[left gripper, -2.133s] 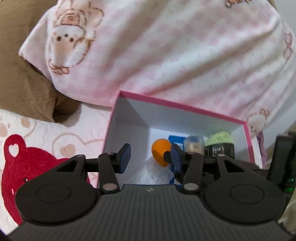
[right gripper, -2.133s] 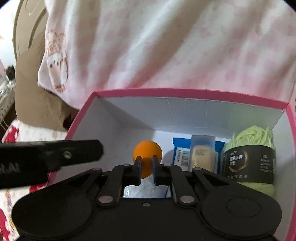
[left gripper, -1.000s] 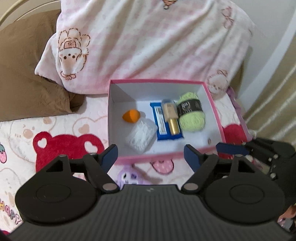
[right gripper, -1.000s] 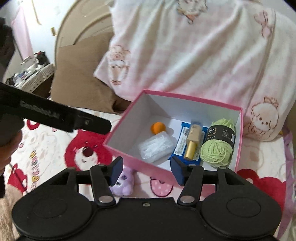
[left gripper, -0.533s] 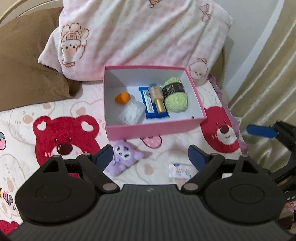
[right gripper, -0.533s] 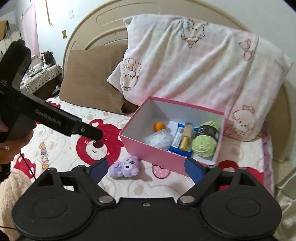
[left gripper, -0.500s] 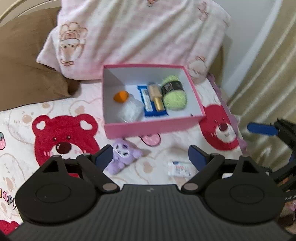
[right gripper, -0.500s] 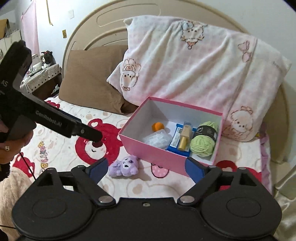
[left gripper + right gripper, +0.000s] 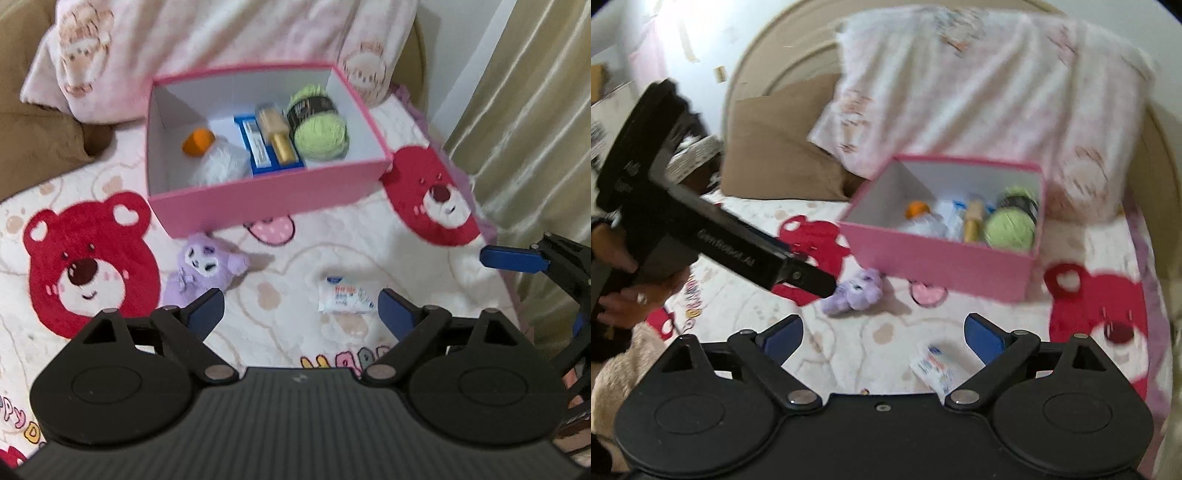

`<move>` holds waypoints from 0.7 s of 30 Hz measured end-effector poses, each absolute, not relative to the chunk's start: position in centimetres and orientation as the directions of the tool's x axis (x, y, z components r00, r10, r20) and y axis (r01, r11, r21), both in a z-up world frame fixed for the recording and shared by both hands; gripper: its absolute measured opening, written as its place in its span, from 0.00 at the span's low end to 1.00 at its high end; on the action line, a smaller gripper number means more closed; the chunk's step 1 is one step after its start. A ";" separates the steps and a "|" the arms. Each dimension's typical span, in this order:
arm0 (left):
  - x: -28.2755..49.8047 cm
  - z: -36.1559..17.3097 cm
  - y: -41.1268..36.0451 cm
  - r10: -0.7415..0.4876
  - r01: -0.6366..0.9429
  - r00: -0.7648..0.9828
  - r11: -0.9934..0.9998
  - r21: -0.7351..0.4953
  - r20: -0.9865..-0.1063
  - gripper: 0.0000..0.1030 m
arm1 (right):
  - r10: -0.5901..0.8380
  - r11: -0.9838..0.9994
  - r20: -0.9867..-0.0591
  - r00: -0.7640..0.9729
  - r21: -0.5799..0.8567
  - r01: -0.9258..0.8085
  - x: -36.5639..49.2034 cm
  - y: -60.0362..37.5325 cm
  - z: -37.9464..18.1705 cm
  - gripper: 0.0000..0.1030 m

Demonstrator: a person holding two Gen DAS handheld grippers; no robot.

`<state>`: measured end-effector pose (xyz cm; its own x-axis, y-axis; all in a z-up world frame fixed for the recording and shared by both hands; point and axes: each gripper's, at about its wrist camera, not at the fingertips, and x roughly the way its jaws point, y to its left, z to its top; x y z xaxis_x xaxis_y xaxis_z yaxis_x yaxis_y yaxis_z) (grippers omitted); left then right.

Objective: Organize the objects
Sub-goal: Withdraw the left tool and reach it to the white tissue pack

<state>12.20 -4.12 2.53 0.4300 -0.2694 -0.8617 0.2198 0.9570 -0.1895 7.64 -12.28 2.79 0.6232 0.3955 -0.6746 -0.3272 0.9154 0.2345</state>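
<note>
Between picks: both your grippers are empty, and two things lie loose on the bed.
Your left gripper point(image 9: 301, 306) and right gripper point(image 9: 882, 334) hold their fingers spread; next take the purple plush point(image 9: 205, 267) or the white packet point(image 9: 345, 299) to the pink box point(image 9: 266, 195), minding its near wall and the yarn point(image 9: 321, 129) inside.

The left wrist view looks steeply down over its own tongs point(image 9: 301, 308) onto the bed point(image 9: 295, 254), with the pink box point(image 9: 266, 201) fairly near ahead. The right wrist view looks from farther back and more level, facing the pillows point(image 9: 979, 88) and headboard point(image 9: 768, 70). Both views share the box, the purple toy point(image 9: 205, 269) and the small packet point(image 9: 345, 300).
</note>
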 end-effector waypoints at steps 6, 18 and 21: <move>13.3 -1.3 -5.0 -0.282 0.212 0.397 0.954 -0.212 -0.873 0.88 | 0.335 0.942 -0.717 0.611 0.238 -0.237 7.8 -13.2 -1.0 0.93; 14.0 -8.0 -7.3 -0.317 0.263 0.400 0.938 -0.224 -0.860 0.81 | 0.316 0.945 -0.764 0.562 0.304 -0.118 9.2 -13.5 -9.3 0.93; 14.7 -9.0 -6.9 -0.338 0.259 0.406 0.933 -0.248 -0.849 0.79 | 0.300 0.951 -0.766 0.569 0.287 -0.116 9.6 -13.4 -11.0 0.93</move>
<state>14.72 -6.89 -9.04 0.4063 -0.3381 -0.8489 0.2593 0.9335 -0.2477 9.64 -13.39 -11.01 0.5689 0.3002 -0.7656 -0.1162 0.9510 0.2865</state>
